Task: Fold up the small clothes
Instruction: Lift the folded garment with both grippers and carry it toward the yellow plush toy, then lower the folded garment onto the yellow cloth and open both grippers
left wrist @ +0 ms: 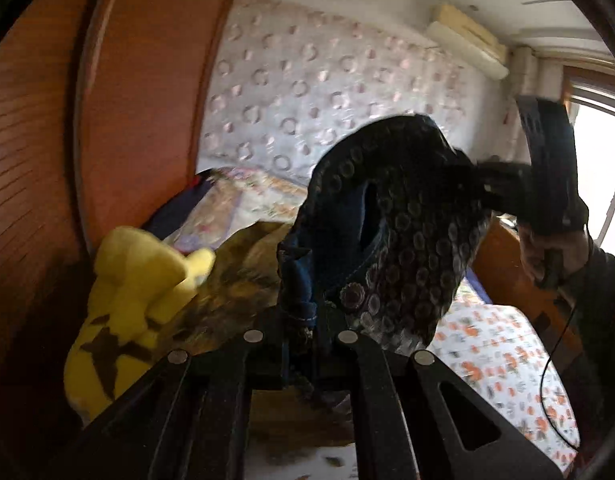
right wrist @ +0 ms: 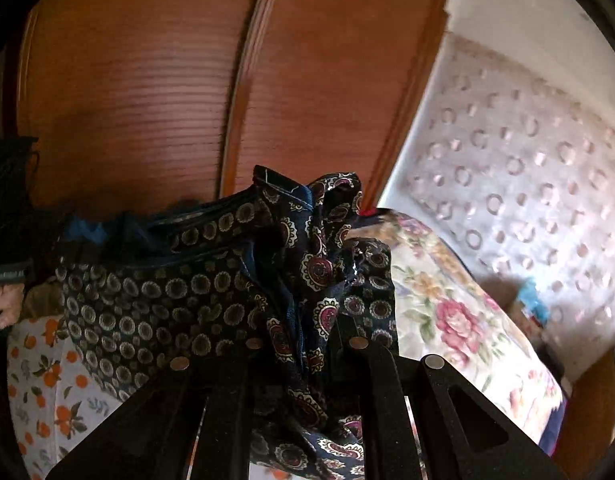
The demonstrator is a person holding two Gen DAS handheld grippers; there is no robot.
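From the left wrist, the left gripper (left wrist: 303, 332) is clamped on a hem of the dark patterned garment (left wrist: 391, 232), held in the air above the bed (left wrist: 503, 352) — a thin bite that could slip. From the right wrist, the right gripper (right wrist: 307, 344), tilted downward, pinches bunched cloth — folds may trap unevenly.

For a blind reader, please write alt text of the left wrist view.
Both grippers hold a dark patterned garment in the air: left gripper below, right gripper at its right. A yellow plush toy lies behind.
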